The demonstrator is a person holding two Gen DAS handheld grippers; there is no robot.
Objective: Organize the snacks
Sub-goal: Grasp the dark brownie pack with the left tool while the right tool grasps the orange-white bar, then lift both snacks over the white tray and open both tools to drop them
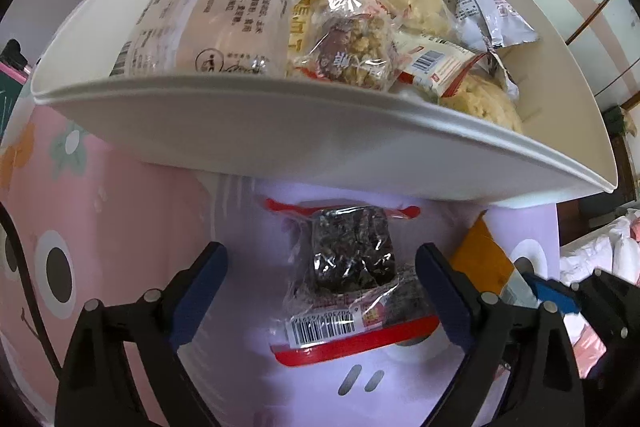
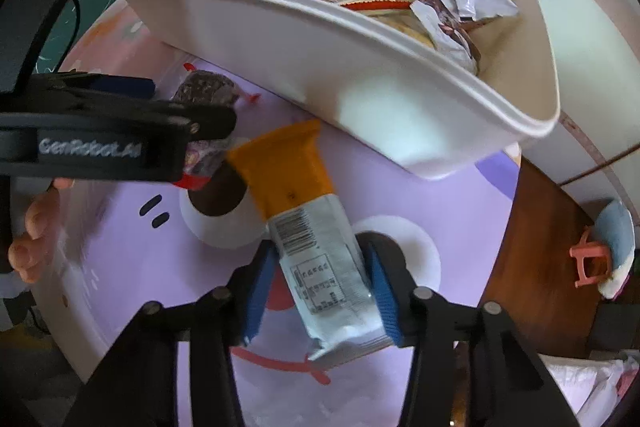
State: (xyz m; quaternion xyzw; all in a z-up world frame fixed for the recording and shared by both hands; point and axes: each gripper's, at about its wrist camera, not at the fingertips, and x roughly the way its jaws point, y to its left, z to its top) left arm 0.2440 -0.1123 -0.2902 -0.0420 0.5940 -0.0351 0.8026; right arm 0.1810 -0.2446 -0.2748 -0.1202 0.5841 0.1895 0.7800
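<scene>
Needed, with left gripper [image 1: 320,291] spread around dark red-edged snack packet [image 1: 348,267] and right gripper [image 2: 318,291] pinching orange-and-white wrapped bar [image 2: 308,223]: centred, gentle squeezing before lifting into white plastic bin [image 1: 280,131].

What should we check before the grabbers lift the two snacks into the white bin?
1. Dark snack sits between the left gripper fingers: ok.
2. Left pads press on it: not ok, jaws stand wide.
3. Orange-and-white packet sits between the right gripper fingers: ok.
4. Right pads grip it firmly: cannot tell.
5. Room in the bin: ok, right corner has space.
6. Grippers apart from each other: ok.
</scene>
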